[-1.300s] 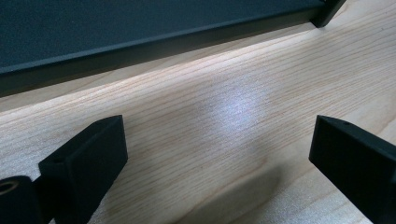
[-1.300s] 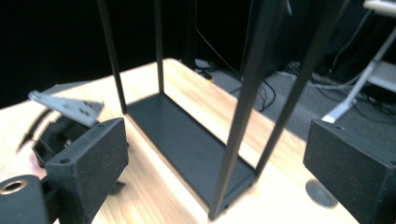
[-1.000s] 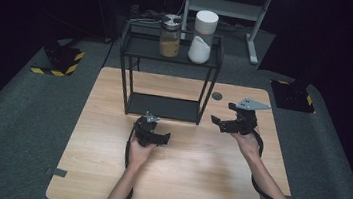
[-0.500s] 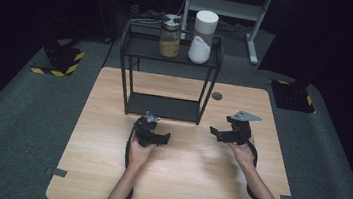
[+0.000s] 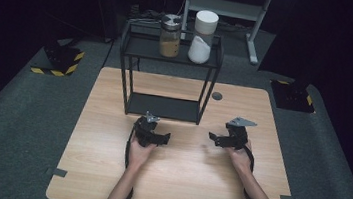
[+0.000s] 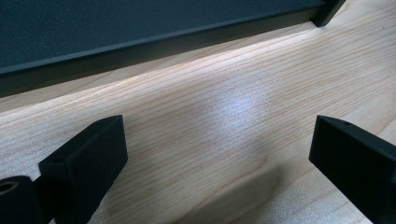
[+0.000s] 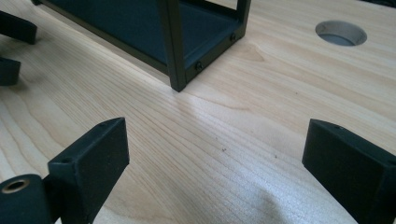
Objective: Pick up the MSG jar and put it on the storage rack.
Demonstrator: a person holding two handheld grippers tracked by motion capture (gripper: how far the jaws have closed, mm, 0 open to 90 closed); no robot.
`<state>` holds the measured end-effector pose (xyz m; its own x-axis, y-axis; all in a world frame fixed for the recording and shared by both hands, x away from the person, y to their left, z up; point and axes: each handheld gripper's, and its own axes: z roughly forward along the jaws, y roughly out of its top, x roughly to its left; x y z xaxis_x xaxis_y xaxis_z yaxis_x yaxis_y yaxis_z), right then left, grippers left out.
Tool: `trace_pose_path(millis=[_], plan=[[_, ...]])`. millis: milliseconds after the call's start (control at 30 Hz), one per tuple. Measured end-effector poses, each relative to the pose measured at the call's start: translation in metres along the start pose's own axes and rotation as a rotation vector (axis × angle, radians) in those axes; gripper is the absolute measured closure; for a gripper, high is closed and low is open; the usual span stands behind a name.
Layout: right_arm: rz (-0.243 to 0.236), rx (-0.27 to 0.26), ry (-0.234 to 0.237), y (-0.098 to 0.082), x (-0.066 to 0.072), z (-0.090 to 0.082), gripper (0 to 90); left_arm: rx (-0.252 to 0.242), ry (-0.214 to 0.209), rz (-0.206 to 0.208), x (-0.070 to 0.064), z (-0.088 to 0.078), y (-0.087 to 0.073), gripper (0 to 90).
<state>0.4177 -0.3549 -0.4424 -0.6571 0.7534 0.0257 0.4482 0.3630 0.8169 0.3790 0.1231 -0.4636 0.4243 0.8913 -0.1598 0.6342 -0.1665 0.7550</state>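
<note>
Standing wide apart, the jaws of the left gripper [image 5: 162, 139] hold nothing; in the left gripper view bare table [image 6: 224, 121] wood lies between them, with the bottom rail of the black shelf rack [image 6: 140, 32] crossing at 12 o'clock. The left gripper [image 6: 219, 154] sits low over the table, just in front of the rack's lower shelf as the high view shows it. The right gripper [image 5: 216, 139] likewise has its jaws spread wide and empty; in the right gripper view, the right gripper [image 7: 215, 158] frames bare wood, with the rack's [image 7: 187, 32] front corner post standing at 11 o'clock and a round cable hole [image 7: 341, 32] at 1 o'clock. Both jaw tips of the left gripper [image 7: 14, 42] appear at 9 o'clock in that view, well apart from the right one. Whether either gripper's jaws touch the wood cannot be told. In the high view, the shelf rack [image 5: 166, 83] stands at the 12 o'clock side of the table [image 5: 175, 180], and its top shelf carries a glass jar [image 5: 170, 36] with brown contents beside a white canister [image 5: 203, 37], close together. Grey carpet [image 5: 22, 112] surrounds the table; a yellow-and-black striped base [image 5: 60, 61] lies at 10 o'clock, a second dark base [image 5: 293, 95] at 2 o'clock, and a grey metal stand [image 5: 235, 8] stands behind the rack against a dark background.
</note>
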Motion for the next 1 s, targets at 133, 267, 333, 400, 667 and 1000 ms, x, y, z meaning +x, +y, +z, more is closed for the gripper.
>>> trace_pose_path(millis=[133,267,333,400,667,1000], plan=[[0.011,0.01,-0.002,-0.003,0.0,0.003,7.0,0.001,0.001,0.001,0.0,0.0,0.0,4.3],[0.018,0.014,-0.004,-0.004,0.0,0.007,7.0,0.001,0.003,0.002,-0.001,0.0,0.0,4.4],[0.016,0.015,-0.004,-0.004,0.001,0.007,7.0,0.001,0.003,0.002,-0.001,0.0,0.0,4.4],[0.015,0.017,-0.002,-0.004,0.001,0.009,7.0,0.001,0.003,0.002,-0.001,0.0,0.0,4.4],[0.023,0.041,0.003,-0.005,0.003,0.017,7.2,0.002,0.004,0.004,-0.001,0.0,0.0,4.4],[0.031,0.075,-0.001,0.001,0.004,0.02,7.5,0.002,0.004,0.003,-0.001,0.0,0.0,4.5]])
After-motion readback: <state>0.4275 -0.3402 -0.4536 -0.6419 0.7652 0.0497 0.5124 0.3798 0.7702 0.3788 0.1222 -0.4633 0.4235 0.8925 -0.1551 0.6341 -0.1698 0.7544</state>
